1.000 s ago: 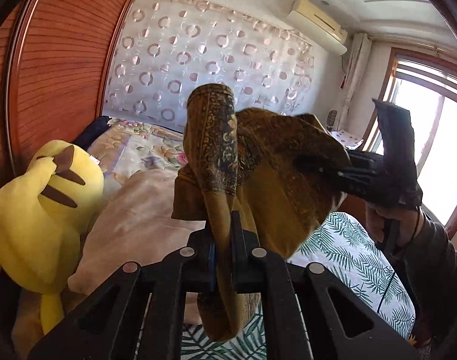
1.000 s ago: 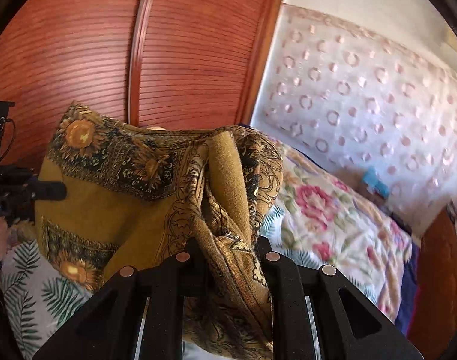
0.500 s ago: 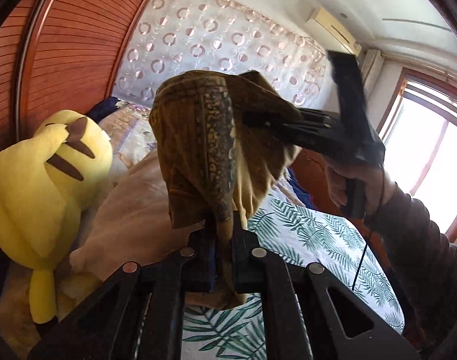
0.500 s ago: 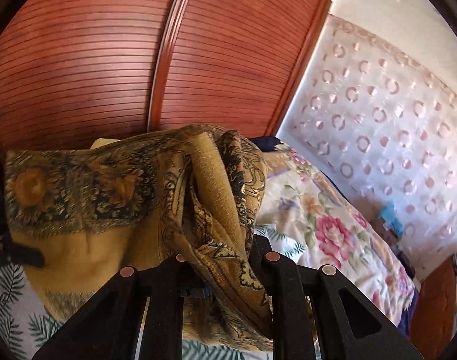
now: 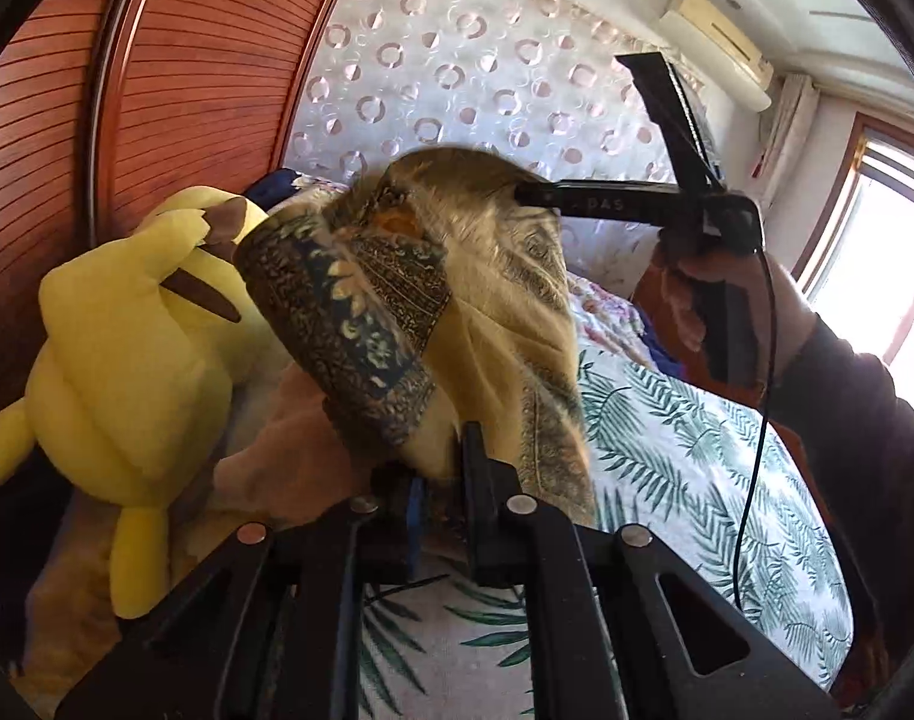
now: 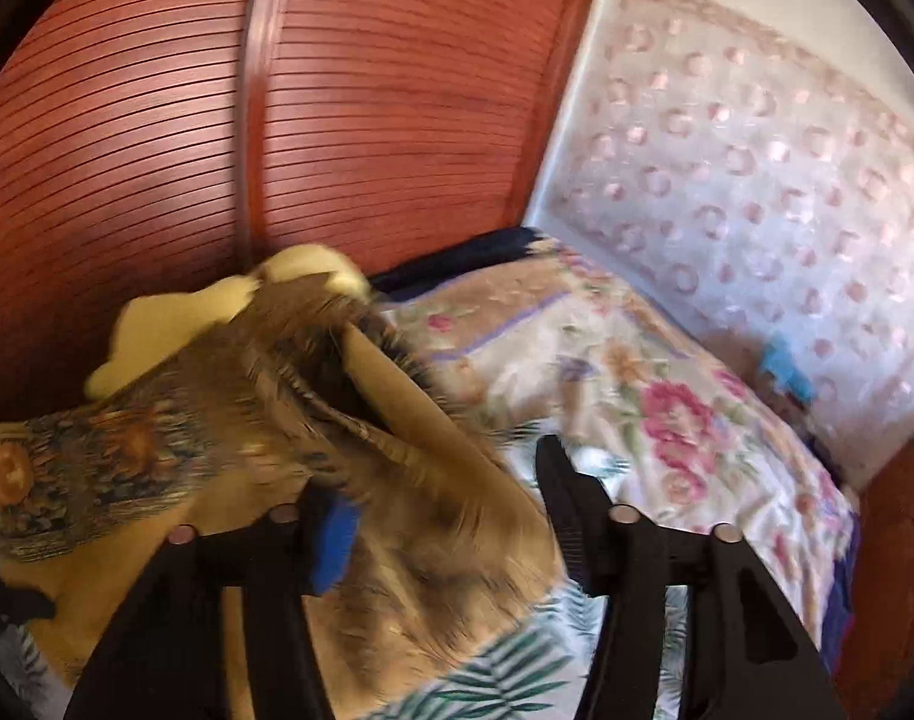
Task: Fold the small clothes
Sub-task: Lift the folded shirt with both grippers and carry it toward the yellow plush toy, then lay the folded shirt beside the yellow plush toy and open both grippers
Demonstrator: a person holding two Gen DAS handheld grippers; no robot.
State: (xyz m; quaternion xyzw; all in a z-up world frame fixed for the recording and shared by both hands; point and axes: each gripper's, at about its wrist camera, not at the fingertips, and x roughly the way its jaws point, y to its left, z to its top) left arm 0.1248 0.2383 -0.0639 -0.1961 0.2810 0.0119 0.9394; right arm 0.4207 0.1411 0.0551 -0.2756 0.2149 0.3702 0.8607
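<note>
A mustard-yellow cloth (image 5: 487, 312) with dark patterned borders hangs in the air above the bed. My left gripper (image 5: 441, 480) is shut on its lower part. In the left wrist view my right gripper (image 5: 529, 192) reaches in from the right at the cloth's top edge. In the right wrist view my right gripper (image 6: 444, 510) has its jaws spread wide, and the blurred cloth (image 6: 276, 450) drapes loosely over the left finger (image 6: 330, 528).
A yellow plush toy (image 5: 132, 348) sits at the left against the wooden wardrobe (image 5: 156, 90). The bed has a palm-leaf sheet (image 5: 697, 480) and a floral quilt (image 6: 637, 396) by the padded headboard (image 6: 757, 180). A window (image 5: 877, 240) is at the right.
My right gripper has opened and let go of the cloth. The cloth has swung up and over toward the left gripper, which still holds it.
</note>
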